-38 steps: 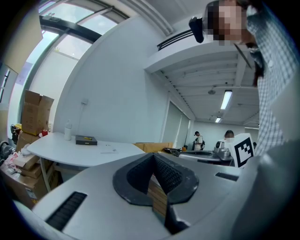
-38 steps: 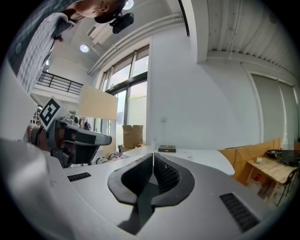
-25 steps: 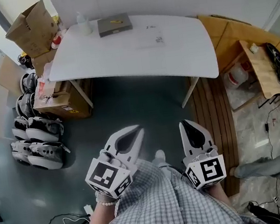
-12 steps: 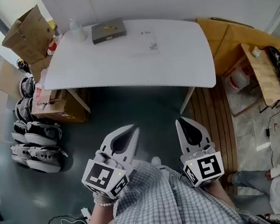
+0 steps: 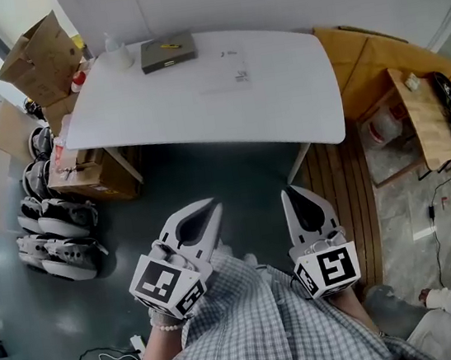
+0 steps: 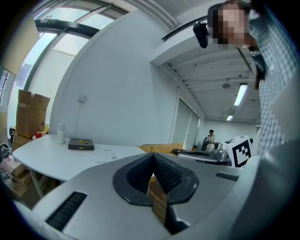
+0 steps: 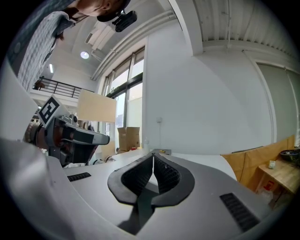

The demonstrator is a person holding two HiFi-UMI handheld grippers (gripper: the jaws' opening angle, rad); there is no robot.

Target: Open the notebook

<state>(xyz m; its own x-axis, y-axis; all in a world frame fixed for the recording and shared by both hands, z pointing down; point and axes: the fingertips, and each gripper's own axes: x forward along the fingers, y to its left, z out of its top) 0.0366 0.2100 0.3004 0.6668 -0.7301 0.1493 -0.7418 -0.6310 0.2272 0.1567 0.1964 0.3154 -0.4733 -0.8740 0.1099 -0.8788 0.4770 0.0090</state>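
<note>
Head view, looking down: a dark grey notebook (image 5: 167,52) lies flat at the far-left corner of the white tabletop (image 5: 282,109), just right of a clear bottle (image 5: 118,53). A small yellow item (image 5: 170,46), prob. a pen, rests on its cover. Its long axis runs left-right, approx. along the far edge; the spine side can't be told. It is judged stiff-covered, fairly thick and light. The cover is best lifted at a free-edge corner w/ the block pinned down; the pen is likely to slide off. The left gripper (image 5: 213,207) and right gripper (image 5: 291,192) are held well short of the tabletop, jaws clenched on nothing.
</note>
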